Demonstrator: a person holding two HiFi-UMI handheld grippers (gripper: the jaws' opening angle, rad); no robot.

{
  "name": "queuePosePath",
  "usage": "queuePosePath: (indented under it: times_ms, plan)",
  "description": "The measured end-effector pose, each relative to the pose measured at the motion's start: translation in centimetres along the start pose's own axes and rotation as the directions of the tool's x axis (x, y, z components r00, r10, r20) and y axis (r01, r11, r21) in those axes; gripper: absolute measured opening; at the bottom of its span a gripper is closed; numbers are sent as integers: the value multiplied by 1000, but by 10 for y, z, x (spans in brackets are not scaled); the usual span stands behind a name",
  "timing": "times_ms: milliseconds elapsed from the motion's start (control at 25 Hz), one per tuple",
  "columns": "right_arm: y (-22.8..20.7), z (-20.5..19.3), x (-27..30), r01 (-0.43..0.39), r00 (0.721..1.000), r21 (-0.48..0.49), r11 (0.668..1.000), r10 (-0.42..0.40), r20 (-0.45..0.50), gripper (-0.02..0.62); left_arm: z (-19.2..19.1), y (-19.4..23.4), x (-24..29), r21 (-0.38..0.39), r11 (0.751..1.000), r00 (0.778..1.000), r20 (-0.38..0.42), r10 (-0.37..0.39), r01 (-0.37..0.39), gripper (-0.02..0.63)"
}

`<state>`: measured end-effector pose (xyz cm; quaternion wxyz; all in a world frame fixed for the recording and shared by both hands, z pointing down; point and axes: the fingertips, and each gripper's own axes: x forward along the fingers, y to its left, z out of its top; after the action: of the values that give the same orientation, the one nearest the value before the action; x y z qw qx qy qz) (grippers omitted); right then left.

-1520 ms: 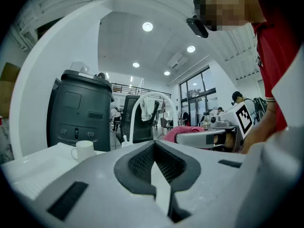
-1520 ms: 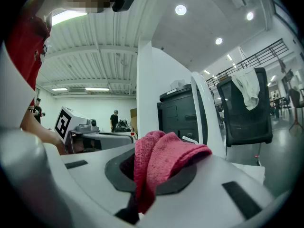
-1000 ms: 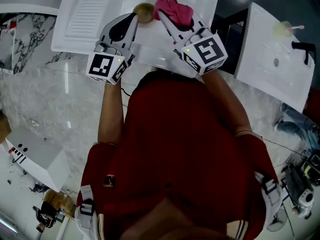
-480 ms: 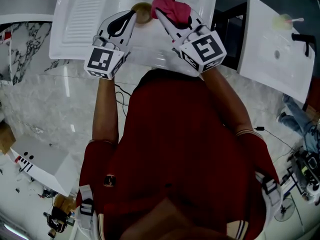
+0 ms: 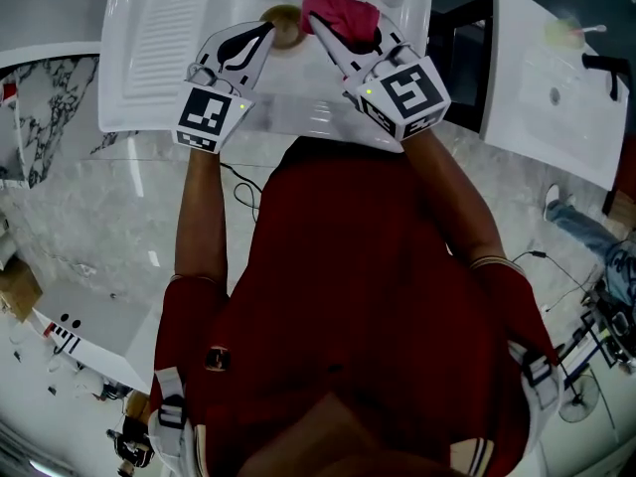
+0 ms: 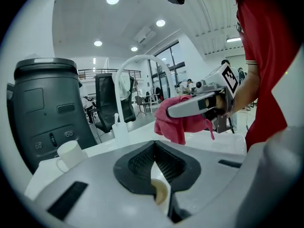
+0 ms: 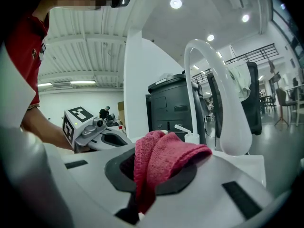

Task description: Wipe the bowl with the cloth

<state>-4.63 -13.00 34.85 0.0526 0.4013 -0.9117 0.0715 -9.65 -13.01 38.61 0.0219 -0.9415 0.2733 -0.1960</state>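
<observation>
The left tool (image 5: 266, 34) is clamped on the rim of a small, round, tan bowl (image 5: 284, 23). It holds the bowl up over the white moulded sink (image 5: 169, 38) at the far side of the scene, likely so its inside faces the other hand. Just to the right, the right tool (image 5: 326, 30) is pinched shut on a bunched pink-red woven cloth (image 5: 346, 16). Most of the fabric spills past the jaw tips, which makes a soft wiping pad. Cloth and bowl sit near each other, and from the left gripper view they seem not to be touching. A curved white tap (image 7: 216, 94) rises beyond both.
</observation>
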Motion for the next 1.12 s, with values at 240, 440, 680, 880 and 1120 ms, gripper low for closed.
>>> queuePosePath:
  times_ms: [240,440,680,880,1120]
  plan:
    - [-6,-7,10,41,999,4,999,-41,-31,28,-24,0,14,53,993,992,-81,-98,103,7]
    - [-11,-11,18,62,997,4,998,-62,-48,28,-50,-4,27,92,976,969,-168,-181,198,8]
    - [-16,-19,23,75,995,-1,997,-75,-69,28,-75,-11,42,131,949,940,-231,-252,286,8]
    - [-19,-24,30,85,992,-1,996,-85,-88,28,-96,-17,50,138,924,906,-293,-307,357,8]
    - [-23,-30,33,105,989,3,994,-104,-103,28,-125,-24,58,141,894,859,-373,-351,426,11]
